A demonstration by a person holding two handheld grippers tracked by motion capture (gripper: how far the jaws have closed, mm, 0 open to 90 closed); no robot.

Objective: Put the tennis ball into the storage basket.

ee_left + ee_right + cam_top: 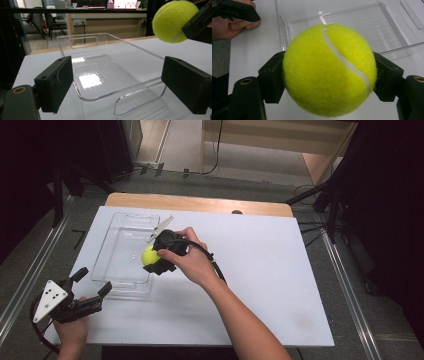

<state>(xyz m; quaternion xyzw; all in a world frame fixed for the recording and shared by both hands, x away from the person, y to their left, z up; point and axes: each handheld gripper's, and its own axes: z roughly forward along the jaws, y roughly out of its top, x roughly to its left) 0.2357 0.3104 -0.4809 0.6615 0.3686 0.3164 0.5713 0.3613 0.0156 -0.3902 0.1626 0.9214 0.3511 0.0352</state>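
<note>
From above, my right gripper (159, 259) holds a yellow tennis ball (149, 255) over the right long rim of the clear plastic tray (116, 247). The jaws are clamped on the ball from two sides, my hand wrapped around the gripper body, its cable trailing back along my forearm. The tray lies on the left part of the white worktop (260, 265), its long sides running away from me, with a handle cutout at the far end. My left gripper (92, 285) sits at the near left corner of the worktop, just short of the tray's near end, jaws spread wide with nothing between them.

In the left gripper view, my left gripper (117, 85) looks along the tray (110, 40) from its near end. The two black jaws stand well apart, one on either side of the tray's near handle, gripping nothing. The tennis ball (172, 21) hangs at the upper right, above the tray's rim, pinched by a jaw of my other gripper.

In the right gripper view, my right gripper (329, 78) has the tennis ball (329, 70) squeezed between both pads, the white seam curving across its face. Behind the ball lies the tray (362, 27), and my left hand (229, 25) rests on the worktop at the upper left, beside the tray's end.
</note>
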